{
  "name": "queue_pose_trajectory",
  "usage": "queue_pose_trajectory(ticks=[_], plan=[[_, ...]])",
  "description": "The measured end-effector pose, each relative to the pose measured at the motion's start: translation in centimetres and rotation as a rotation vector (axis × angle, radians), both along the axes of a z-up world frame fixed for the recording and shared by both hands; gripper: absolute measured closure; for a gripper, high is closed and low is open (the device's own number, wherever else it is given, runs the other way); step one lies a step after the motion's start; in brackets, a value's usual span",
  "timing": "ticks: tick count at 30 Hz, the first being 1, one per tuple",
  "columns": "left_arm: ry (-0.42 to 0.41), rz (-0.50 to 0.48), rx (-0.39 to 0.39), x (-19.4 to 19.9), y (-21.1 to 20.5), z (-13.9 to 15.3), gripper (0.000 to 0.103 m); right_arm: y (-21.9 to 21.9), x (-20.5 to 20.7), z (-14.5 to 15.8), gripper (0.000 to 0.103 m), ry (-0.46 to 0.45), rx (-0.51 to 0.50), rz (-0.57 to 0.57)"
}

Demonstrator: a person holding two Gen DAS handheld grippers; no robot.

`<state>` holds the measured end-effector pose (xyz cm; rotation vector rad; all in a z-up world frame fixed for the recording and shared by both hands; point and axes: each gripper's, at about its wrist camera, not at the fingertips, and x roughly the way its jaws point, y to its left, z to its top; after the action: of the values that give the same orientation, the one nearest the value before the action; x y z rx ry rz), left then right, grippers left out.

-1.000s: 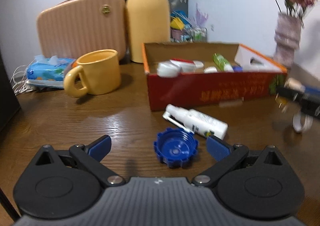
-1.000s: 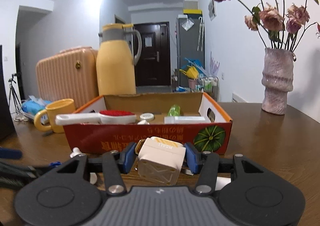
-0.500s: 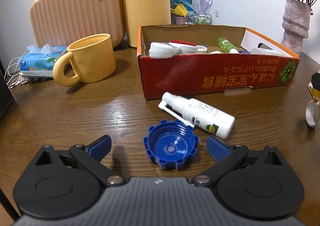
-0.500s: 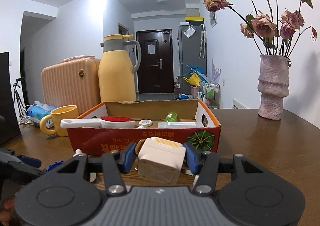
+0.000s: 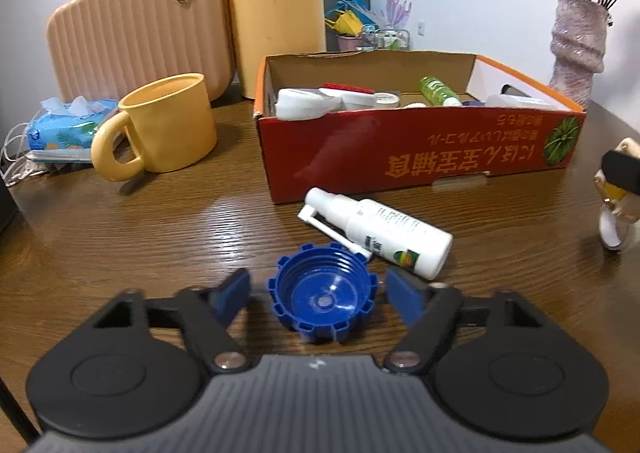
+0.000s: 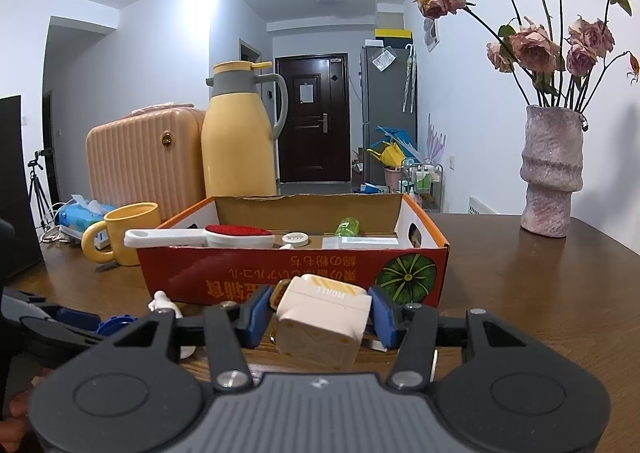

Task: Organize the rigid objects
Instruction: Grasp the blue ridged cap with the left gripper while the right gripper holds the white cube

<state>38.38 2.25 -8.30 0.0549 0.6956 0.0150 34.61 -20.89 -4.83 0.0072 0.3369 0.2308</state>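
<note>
Setting: wooden table (image 5: 120, 237) with our red cardboard box (image 5: 420, 157) at the back, already holding several items.
Change: our left gripper (image 5: 318, 293), wide a second ago, is closing around the blue cap (image 5: 322, 299); pads not yet touching.
Right gripper (image 6: 320, 317): clamped on the white adapter (image 6: 322, 323), just before the box.
Waiting: white spray bottle (image 5: 380, 233) beside the cap.
Meaning: we judge the cap's pickup imminent.

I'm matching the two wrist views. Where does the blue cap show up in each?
Left wrist: blue cap lies bottom centre, between the closing fingers of the left hand-held gripper.
Right wrist: only a sliver of it at lower left.
Shared landmark: red box.
</note>
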Motion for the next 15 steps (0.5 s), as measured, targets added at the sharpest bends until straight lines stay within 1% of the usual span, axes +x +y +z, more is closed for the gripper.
queue_pose_trajectory(ticks=[1,2,5,11,15], plan=[[-0.001,-0.008,-0.008,-0.1,0.0,0.1,0.045,0.0,0.0,0.0,0.052,0.001,0.0,0.0],[-0.002,-0.015,-0.014,-0.2,0.0,0.1,0.048,0.0,0.0,0.0,0.052,0.002,0.0,0.0],[-0.008,-0.021,-0.016,-0.3,-0.1,0.3,0.048,0.0,0.0,0.0,0.052,0.001,0.0,0.001],[-0.048,-0.011,-0.034,-1.0,0.2,1.1,0.048,0.1,0.0,-0.1,0.052,0.0,0.001,0.002],[-0.083,-0.004,-0.063,-1.6,0.7,2.1,0.048,0.1,-0.1,0.0,0.052,-0.005,0.004,0.002]])
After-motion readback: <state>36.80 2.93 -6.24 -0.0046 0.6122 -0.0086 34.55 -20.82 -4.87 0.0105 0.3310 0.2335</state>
